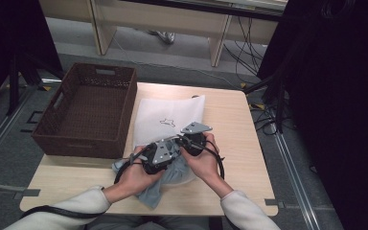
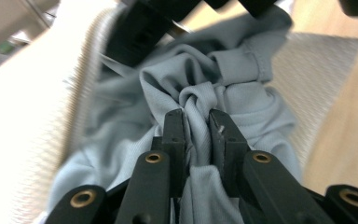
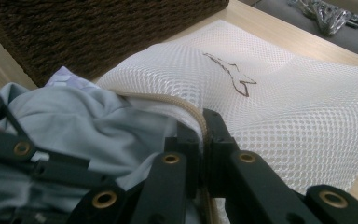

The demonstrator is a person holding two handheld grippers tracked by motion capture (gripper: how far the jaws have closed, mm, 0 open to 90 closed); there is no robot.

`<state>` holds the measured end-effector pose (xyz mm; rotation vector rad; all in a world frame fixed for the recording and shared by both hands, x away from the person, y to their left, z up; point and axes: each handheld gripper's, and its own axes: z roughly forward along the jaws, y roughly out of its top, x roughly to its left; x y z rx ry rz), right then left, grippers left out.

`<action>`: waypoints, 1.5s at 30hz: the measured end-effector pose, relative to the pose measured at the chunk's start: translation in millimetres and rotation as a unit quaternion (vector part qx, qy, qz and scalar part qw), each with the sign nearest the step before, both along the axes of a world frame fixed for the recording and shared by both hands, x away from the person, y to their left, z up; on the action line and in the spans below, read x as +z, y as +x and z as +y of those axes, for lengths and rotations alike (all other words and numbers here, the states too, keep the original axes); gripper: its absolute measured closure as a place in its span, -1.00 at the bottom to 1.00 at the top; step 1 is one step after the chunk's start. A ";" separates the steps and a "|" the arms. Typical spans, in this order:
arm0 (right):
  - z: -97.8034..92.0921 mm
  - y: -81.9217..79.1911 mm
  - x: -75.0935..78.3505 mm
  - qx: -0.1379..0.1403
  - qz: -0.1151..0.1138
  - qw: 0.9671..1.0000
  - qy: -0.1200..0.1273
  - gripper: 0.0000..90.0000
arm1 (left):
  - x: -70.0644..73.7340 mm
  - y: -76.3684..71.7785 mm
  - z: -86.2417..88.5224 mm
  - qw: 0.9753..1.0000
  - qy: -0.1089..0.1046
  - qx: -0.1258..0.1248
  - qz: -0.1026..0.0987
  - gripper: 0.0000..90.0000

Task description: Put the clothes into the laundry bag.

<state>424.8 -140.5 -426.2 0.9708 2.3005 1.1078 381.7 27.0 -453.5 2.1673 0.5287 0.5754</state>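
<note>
The person leans in over the near edge of the surface [image 1: 239,158], both hands close together. The left hand-held gripper [image 2: 196,123] is clamped on a bunched fold of the pale blue-grey garment [image 2: 242,100]; its jaws stand nearly together with the cloth pinched between them. The right hand-held gripper [image 3: 201,126] is clamped on the corded rim of the white mesh laundry bag [image 3: 307,107], the beige edging caught between its jaws.

The garment lies at the bag's near end, partly trailing off toward the person in the high view, partly heaped at the bag's mouth. The bag stretches away from the person, its long axis running from the held rim toward the far edge, with the brown wicker basket [image 1: 84,112] just beside it on the left.

So the thing that matters is this: the opening sits right at the right gripper, and the garment lies just to its left, touching the rim. The left hand is the one nearer the cloth. I would judge the next move to be a push of the cloth forward, along the bag's length, while the right hand holds the mouth up.
</note>
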 end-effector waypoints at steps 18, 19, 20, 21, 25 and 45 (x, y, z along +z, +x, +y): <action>-0.2 -1.1 0.6 0.000 -0.007 1.000 0.000 0.95 | -3.3 20.1 2.3 0.998 -0.023 0.060 -0.029 0.72; -0.2 -2.0 0.9 -0.004 0.000 1.000 0.001 0.95 | -2.9 20.7 2.6 0.998 -0.021 0.060 -0.031 0.72; -0.2 -2.0 0.9 -0.004 0.000 1.000 0.001 0.95 | -3.0 21.1 2.8 0.997 -0.022 0.061 -0.030 0.72; -0.9 -1.0 -0.3 0.005 -0.005 1.000 -0.005 0.95 | -3.7 21.8 2.9 0.997 -0.020 0.063 -0.031 0.72; -0.2 -2.7 -0.7 0.003 0.006 1.000 -0.003 0.95 | -15.2 30.5 2.5 0.998 -0.003 0.066 -0.022 0.68; -2.7 3.4 -0.2 -0.005 0.001 1.000 0.006 0.95 | -19.0 11.5 -14.1 0.999 0.036 -0.017 -0.036 -0.01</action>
